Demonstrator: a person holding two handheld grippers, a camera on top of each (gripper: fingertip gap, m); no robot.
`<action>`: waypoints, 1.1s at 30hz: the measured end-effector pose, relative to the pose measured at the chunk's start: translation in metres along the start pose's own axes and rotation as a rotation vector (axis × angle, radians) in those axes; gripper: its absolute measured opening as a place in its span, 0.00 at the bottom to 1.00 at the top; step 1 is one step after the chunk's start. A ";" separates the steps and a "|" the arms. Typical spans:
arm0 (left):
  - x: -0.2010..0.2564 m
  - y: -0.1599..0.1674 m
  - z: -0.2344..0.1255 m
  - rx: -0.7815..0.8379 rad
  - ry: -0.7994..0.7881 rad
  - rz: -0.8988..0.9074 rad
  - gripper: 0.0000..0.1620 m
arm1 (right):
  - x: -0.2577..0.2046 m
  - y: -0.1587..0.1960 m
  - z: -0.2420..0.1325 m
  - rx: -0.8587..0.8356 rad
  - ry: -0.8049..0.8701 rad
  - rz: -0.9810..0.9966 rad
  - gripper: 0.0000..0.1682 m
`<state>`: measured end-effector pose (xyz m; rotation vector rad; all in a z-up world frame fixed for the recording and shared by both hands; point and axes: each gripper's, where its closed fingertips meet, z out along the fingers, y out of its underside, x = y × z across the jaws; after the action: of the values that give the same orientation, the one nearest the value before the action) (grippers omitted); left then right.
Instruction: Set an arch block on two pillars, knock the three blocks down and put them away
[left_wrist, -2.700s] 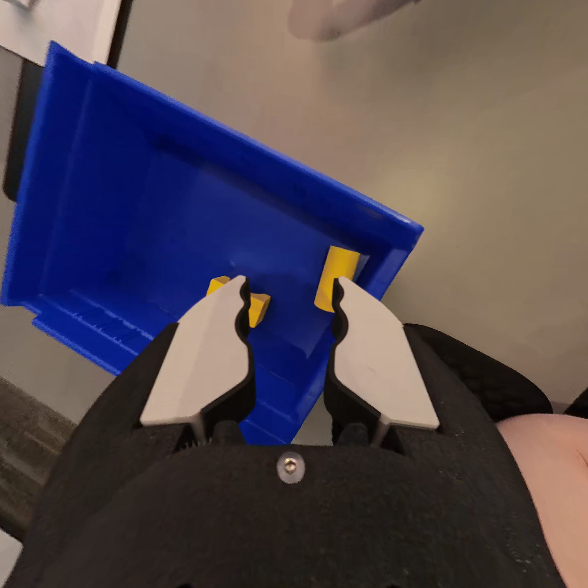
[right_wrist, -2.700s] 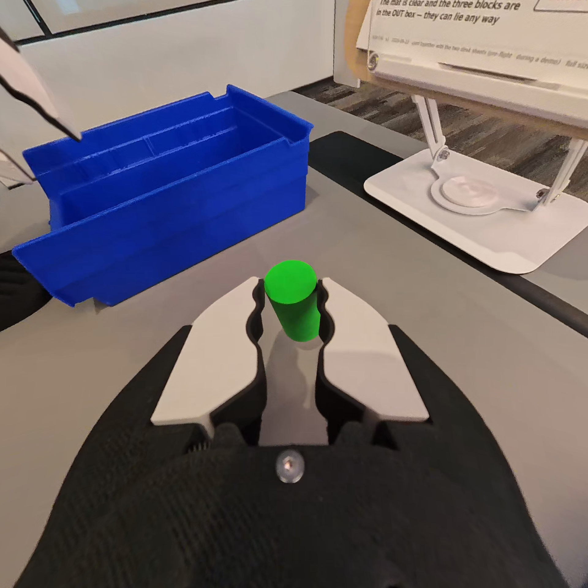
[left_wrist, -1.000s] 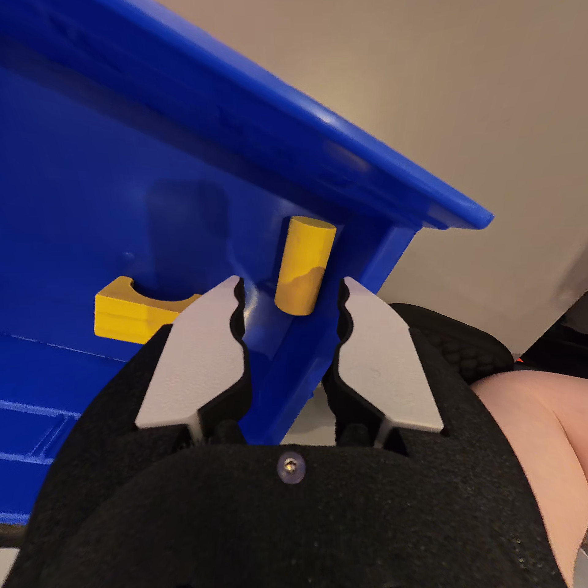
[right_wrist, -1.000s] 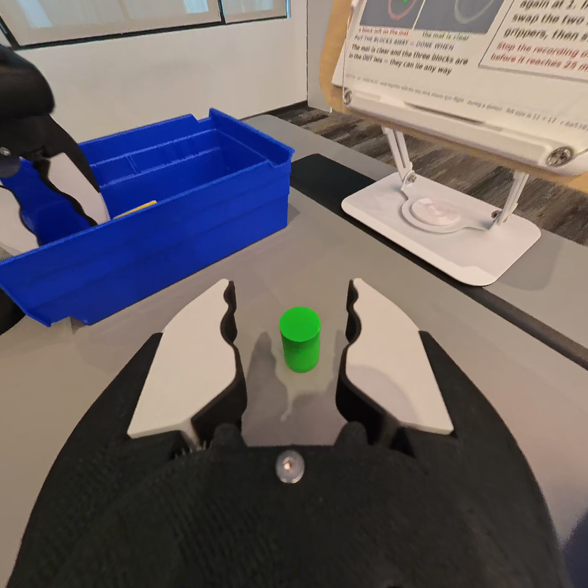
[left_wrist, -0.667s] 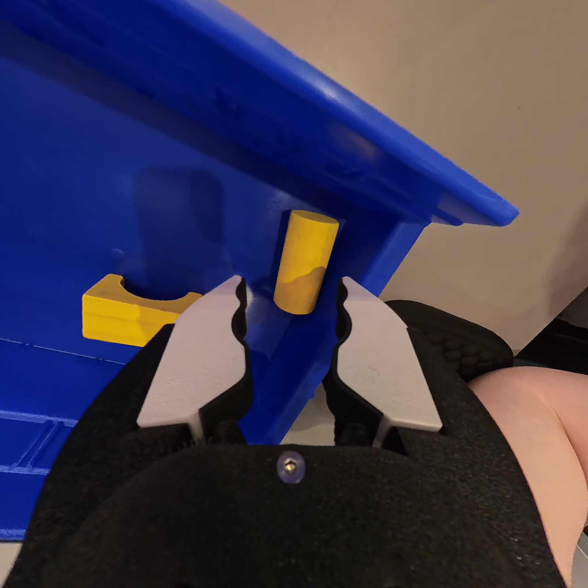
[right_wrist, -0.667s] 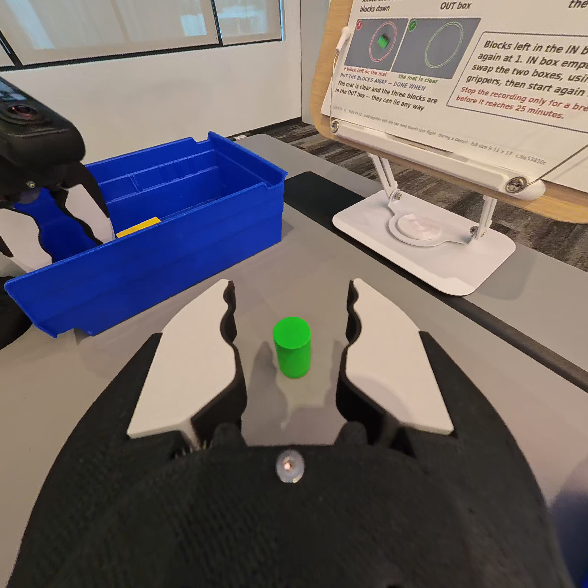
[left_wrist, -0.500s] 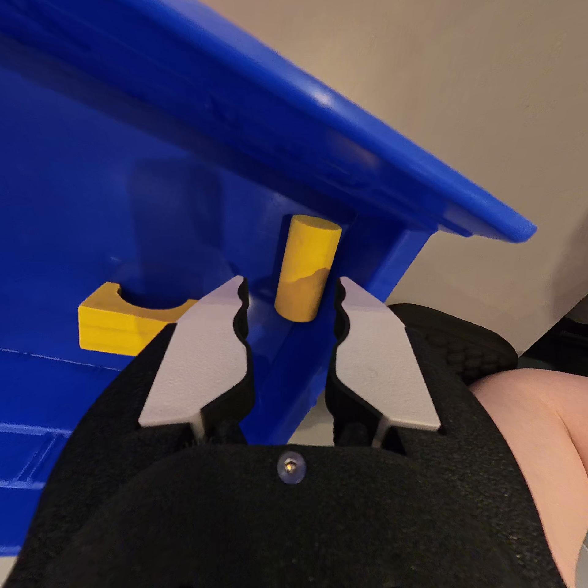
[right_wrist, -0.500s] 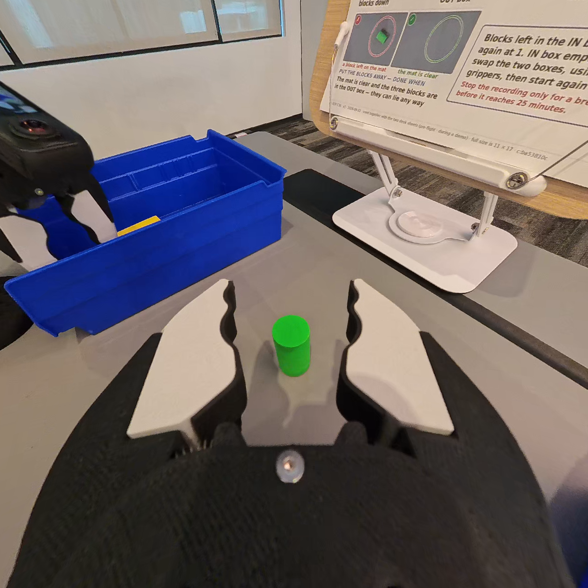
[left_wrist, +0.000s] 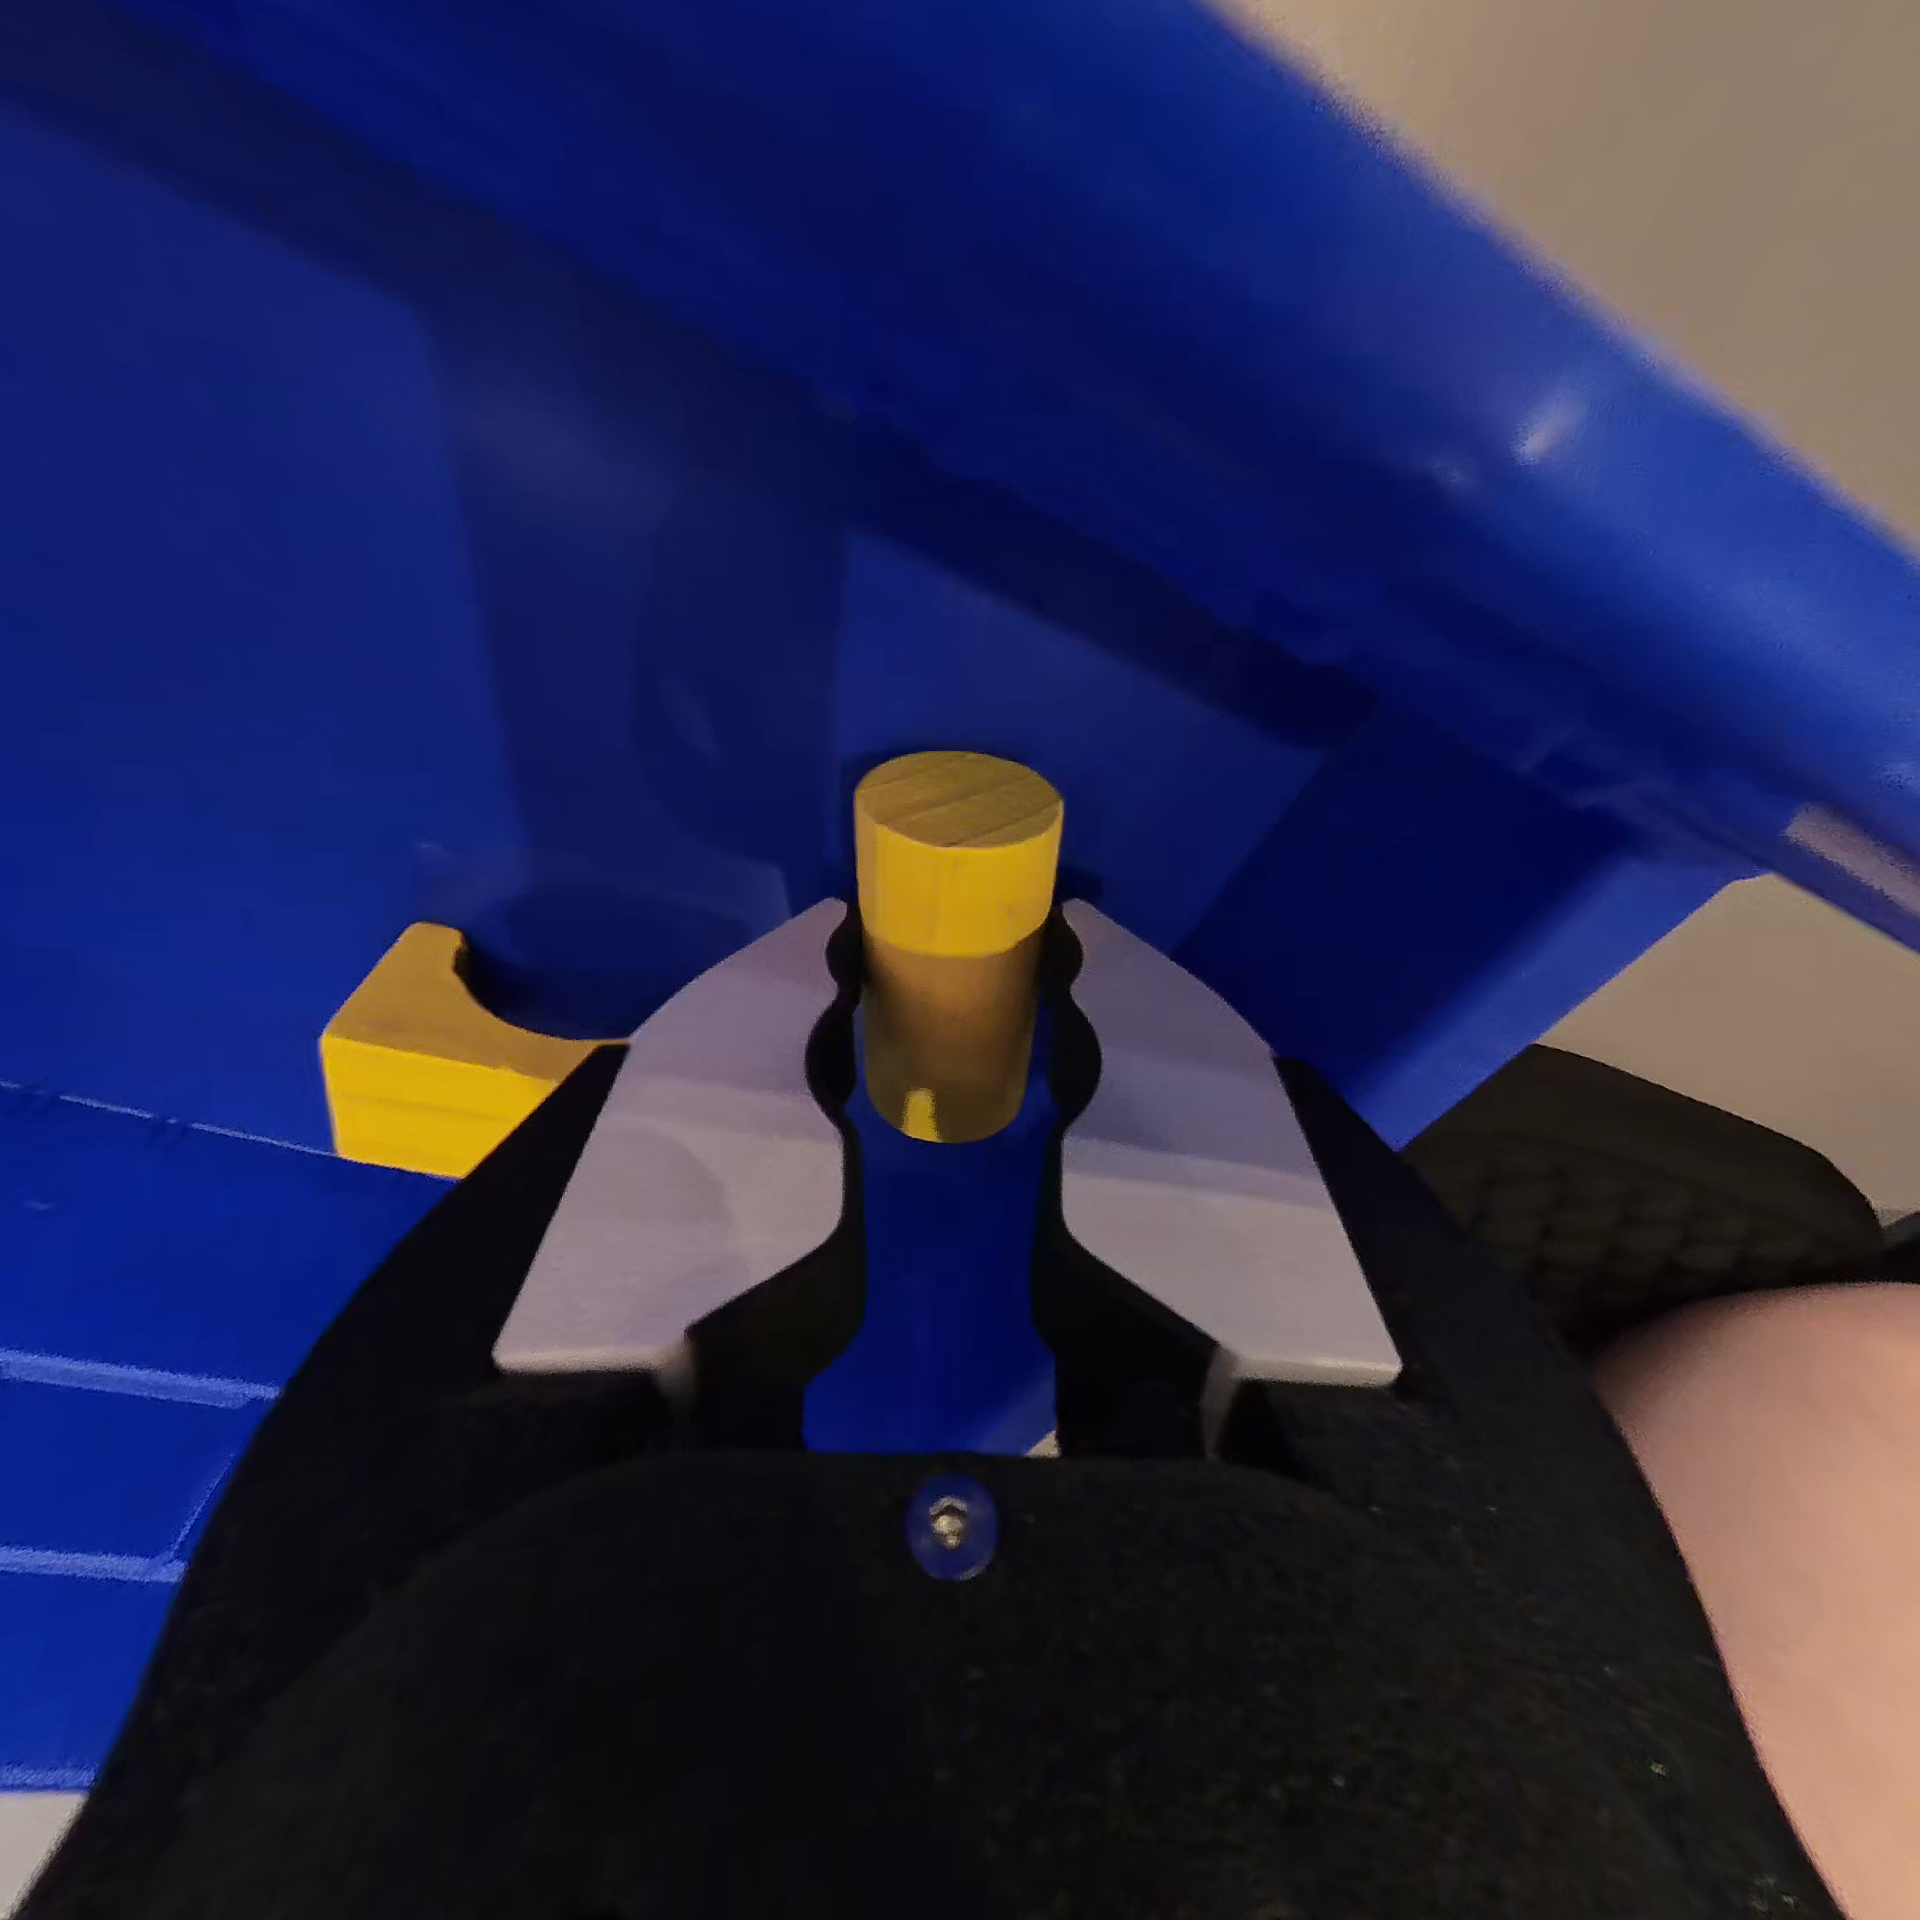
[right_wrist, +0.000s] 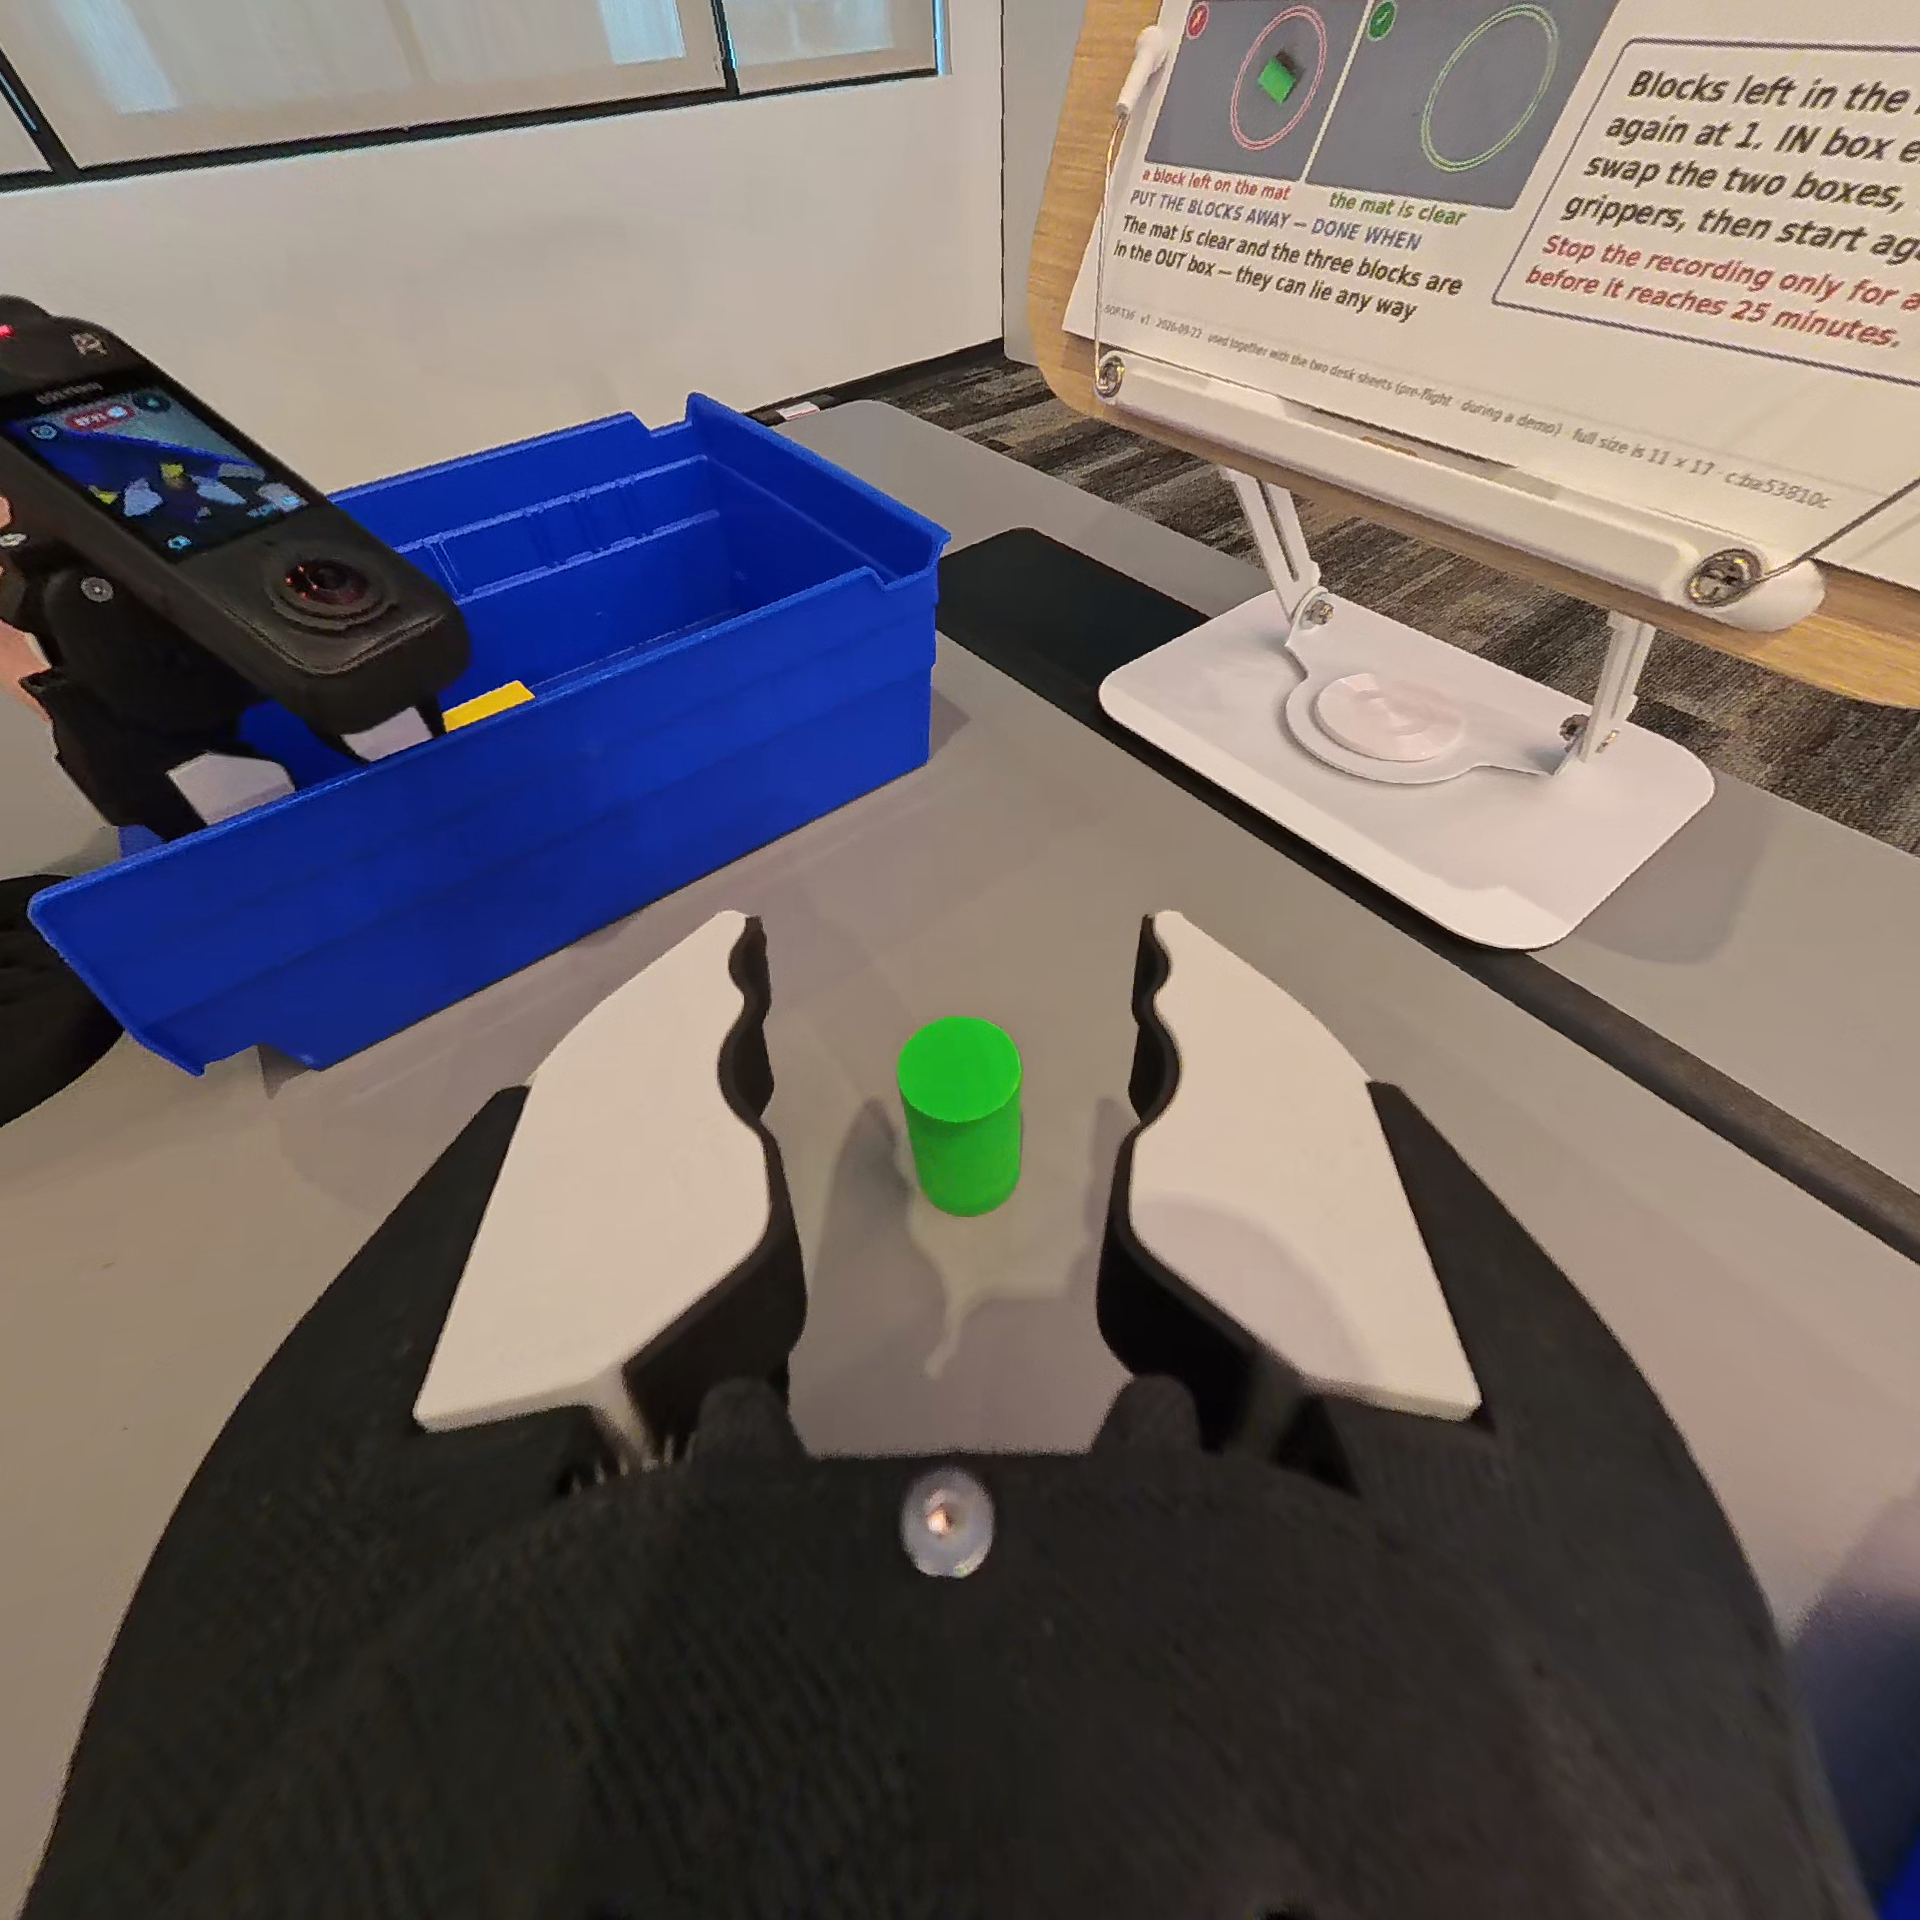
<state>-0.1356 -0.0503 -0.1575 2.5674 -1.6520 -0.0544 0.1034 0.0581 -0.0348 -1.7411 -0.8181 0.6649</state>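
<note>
Left tongs (left_wrist: 951, 1023) clamp a yellow pillar (left_wrist: 954, 935) inside the blue bin (left_wrist: 1247, 436); lifting could snag its wall. Right tongs (right_wrist: 951, 1023), spread apart, straddle the standing green pillar (right_wrist: 961, 1117), untouched.

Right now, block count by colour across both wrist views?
Yellow: 2, a cylinder gripped by the left claw and an arch block beside it, both in the blue bin.
Green: 1, a cylinder standing on the table between the open right claw fingers.
Total: 3
</note>
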 end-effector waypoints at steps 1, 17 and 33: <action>-0.003 0.000 -0.001 0.003 -0.014 -0.003 0.21 | 0.000 0.000 0.000 -0.001 -0.001 -0.002 0.41; 0.015 -0.098 -0.166 0.905 -0.155 0.054 0.21 | -0.081 -0.057 -0.037 0.284 -0.377 -0.095 0.33; 0.086 -0.157 -0.165 0.950 -0.012 0.256 0.21 | -0.130 -0.052 -0.045 0.215 -0.568 -0.102 0.28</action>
<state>0.0557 -0.0548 -0.0067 2.8442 -2.4096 0.9489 0.0474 -0.0588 0.0342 -1.3163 -1.1628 1.1590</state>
